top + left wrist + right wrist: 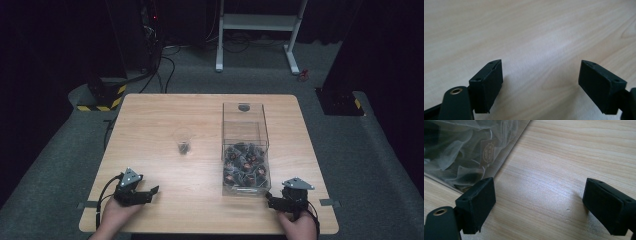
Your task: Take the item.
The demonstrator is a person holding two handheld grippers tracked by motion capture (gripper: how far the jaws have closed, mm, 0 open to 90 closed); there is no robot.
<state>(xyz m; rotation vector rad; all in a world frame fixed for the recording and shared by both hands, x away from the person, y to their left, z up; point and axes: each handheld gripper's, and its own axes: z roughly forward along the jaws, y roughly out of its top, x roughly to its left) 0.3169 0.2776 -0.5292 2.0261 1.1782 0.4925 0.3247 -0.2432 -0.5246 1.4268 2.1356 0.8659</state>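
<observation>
Both your grippers rest low on the bench (165, 107), jaws spread wide and holding nothing. Your right gripper (284, 200) sits just beside the near corner of the clear box (245, 150) of wrapped pieces; your left gripper (137, 194) is well short of the small glass cup (183, 140) ahead, which seems to hold one piece. Most pieces remain in the box, so the moving looks barely begun.

A clear plastic box (245, 150) stood upright near the table's right edge, its front half filled with small wrapped packets (245, 167); one corner lay close to the front edge.
</observation>
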